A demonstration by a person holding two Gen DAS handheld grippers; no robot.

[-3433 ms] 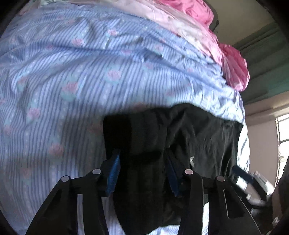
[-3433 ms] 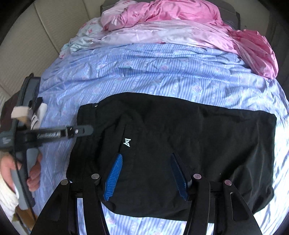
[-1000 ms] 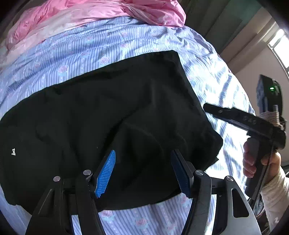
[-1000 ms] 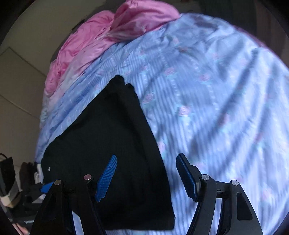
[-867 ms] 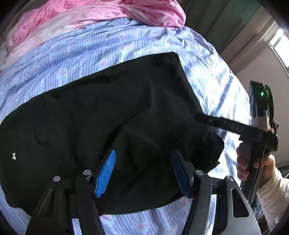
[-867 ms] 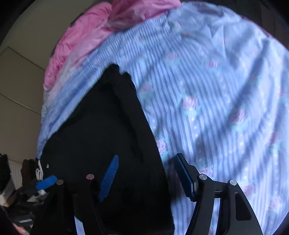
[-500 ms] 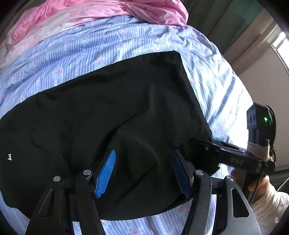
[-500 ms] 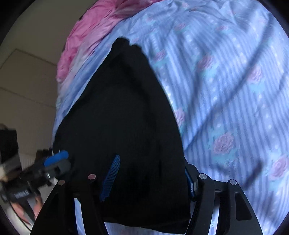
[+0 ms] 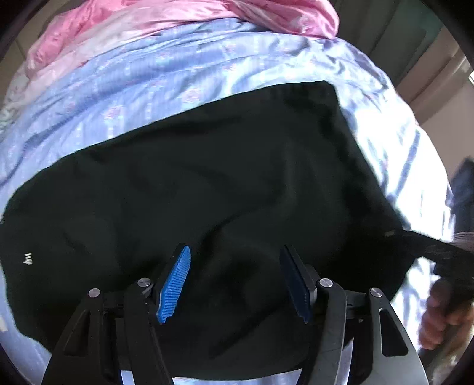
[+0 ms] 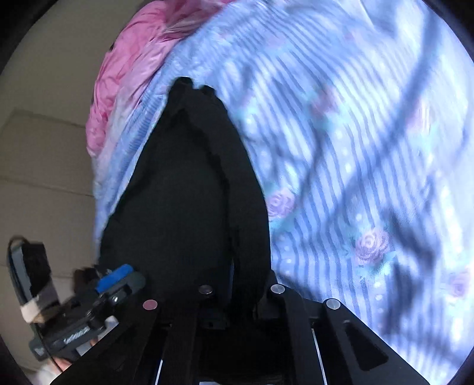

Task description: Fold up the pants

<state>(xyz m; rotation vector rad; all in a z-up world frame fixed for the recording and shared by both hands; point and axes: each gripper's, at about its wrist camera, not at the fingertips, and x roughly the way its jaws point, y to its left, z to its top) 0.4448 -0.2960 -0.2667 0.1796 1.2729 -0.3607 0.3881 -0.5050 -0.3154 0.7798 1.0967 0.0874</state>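
On top of the striped blue bedspread the black pants lie spread flat, already doubled over by the look of it, with the small white logo at the near left and the hem end off to the right. Pink bedding is bunched along the far side, so the pants get the flat part of the bed, which makes sense for folding.

The left gripper hovers low over the near edge of the pants with its 2 blue pads spread wide apart and nothing between them. My read is it's parked there ready to pin or grab that near edge once the other end comes over.

The right gripper is the one doing the work. From its own camera the fingers are drawn in close with black cloth bunched between them, so I'd say it's clamped on the right-hand end of the pants. The blue pads themselves are buried in the fabric, so that's a judgement, not a clean view. In the left camera you can see that gripper reaching in at the right corner, with the person's hand on the handle.

Guessing the plan is to carry that end across toward the logo side. The fabric looks floppy, so the layers could slide apart.
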